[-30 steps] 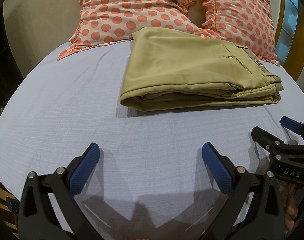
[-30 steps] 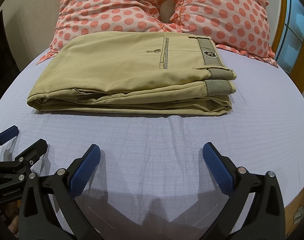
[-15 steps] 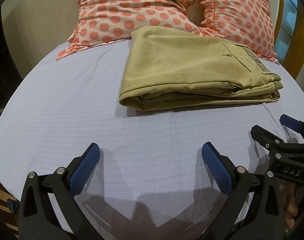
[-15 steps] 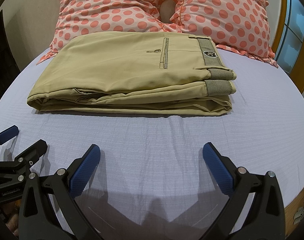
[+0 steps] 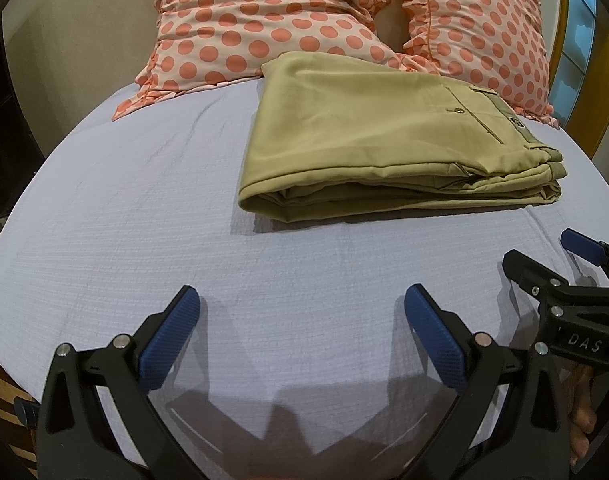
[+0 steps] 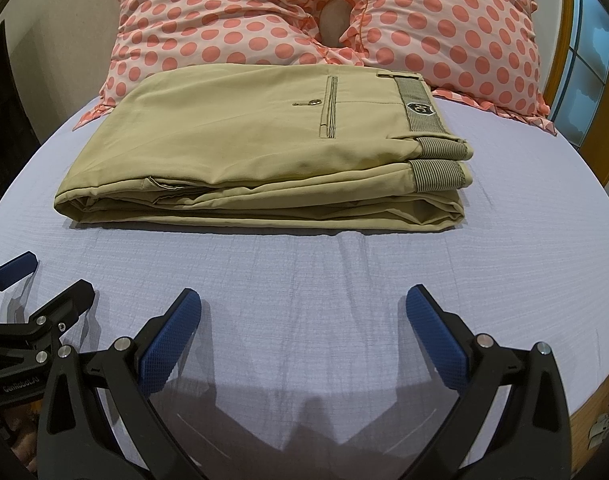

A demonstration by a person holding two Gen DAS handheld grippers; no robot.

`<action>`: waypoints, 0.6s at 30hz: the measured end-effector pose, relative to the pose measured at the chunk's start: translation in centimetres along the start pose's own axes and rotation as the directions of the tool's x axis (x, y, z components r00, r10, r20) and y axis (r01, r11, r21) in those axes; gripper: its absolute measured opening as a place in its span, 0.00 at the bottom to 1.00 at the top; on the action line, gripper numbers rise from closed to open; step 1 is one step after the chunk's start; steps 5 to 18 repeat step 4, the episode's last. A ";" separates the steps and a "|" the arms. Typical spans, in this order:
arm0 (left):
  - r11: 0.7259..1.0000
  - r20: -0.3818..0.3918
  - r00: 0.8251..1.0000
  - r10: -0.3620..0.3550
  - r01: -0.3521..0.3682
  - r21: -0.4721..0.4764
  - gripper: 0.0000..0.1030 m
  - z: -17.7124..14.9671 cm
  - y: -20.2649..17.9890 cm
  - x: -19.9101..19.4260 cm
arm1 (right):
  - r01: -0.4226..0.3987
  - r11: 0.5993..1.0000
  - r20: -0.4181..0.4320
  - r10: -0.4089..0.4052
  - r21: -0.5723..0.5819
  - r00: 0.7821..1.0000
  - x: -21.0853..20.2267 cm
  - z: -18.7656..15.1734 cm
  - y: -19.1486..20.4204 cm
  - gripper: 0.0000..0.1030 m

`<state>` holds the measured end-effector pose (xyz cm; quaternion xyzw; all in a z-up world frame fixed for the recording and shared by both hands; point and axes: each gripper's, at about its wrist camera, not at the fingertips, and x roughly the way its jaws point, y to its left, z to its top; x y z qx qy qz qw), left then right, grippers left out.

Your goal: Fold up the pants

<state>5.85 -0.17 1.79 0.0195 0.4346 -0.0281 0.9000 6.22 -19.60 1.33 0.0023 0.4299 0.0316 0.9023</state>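
Folded khaki cotton pants [image 6: 260, 152] lay on lavender-sheeted bed [image 6: 344, 280], touching polka-dot pillows [image 6: 232, 12]. Left claw [image 5: 300, 334] and right claw [image 6: 304, 334] spread wide, empty, near them.

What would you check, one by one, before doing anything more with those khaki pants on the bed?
1. Pants folded into a compact stack: ok, several layers lie on each other.
2. Waistband on top, edges roughly lined up: ok.
3. Left hand-held gripper free of cloth: ok, open, short of the pants.
4. Right hand-held gripper free of cloth: ok, open, holding nothing.
5. Sheet smooth beside the stack: ok, only faint creases.
6. Far edge of the pants clear of the pillows: cannot tell, hidden behind the fold.
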 end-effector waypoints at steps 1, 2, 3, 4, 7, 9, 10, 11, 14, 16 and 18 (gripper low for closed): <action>1.000 0.000 1.000 0.000 0.000 0.000 0.98 0.0 0.0 0.0 | 0.000 1.000 0.000 0.000 0.000 1.000 0.0 0.0 0.0 0.99; 1.000 0.000 1.000 0.000 0.000 0.000 0.98 -0.1 0.0 0.0 | 0.000 1.000 0.000 0.000 0.000 1.000 0.0 0.0 0.0 0.99; 1.000 0.000 1.000 0.001 -0.001 0.000 0.98 -0.1 0.0 0.0 | 0.000 1.000 0.000 0.000 0.000 1.000 0.0 0.0 0.0 0.99; 1.000 0.000 1.000 0.001 -0.001 0.000 0.98 0.0 0.0 0.0 | 0.000 1.000 0.000 0.000 0.000 1.000 0.0 0.0 0.0 0.99; 1.000 0.000 1.000 0.001 -0.001 0.000 0.98 0.0 0.0 0.0 | 0.000 1.000 0.000 0.000 0.000 1.000 0.0 0.0 0.0 0.99; 1.000 0.000 1.000 0.001 -0.001 0.000 0.98 0.0 0.0 0.0 | 0.000 1.000 0.000 0.000 0.000 1.000 0.0 0.0 0.0 0.99; 1.000 0.000 1.000 0.001 -0.001 0.000 0.98 0.0 0.0 0.0 | 0.000 1.000 0.000 0.000 0.000 1.000 0.0 0.0 0.0 0.99; 1.000 0.000 1.000 0.001 -0.001 0.000 0.98 0.0 0.0 0.0 | 0.000 1.000 0.000 0.000 0.000 1.000 0.0 0.0 0.0 0.99; 1.000 0.000 1.000 0.001 -0.001 0.000 0.98 0.0 0.0 0.0 | 0.000 1.000 0.000 0.000 0.000 1.000 0.0 0.0 0.0 0.99; 1.000 0.000 1.000 0.001 -0.001 0.000 0.98 0.0 0.0 0.0 | 0.000 1.000 0.000 0.000 0.000 1.000 0.0 0.0 0.0 0.99; 1.000 0.000 1.000 0.001 -0.001 0.000 0.98 0.0 0.0 0.0 | 0.000 1.000 0.000 0.000 0.000 1.000 0.0 0.0 0.0 0.99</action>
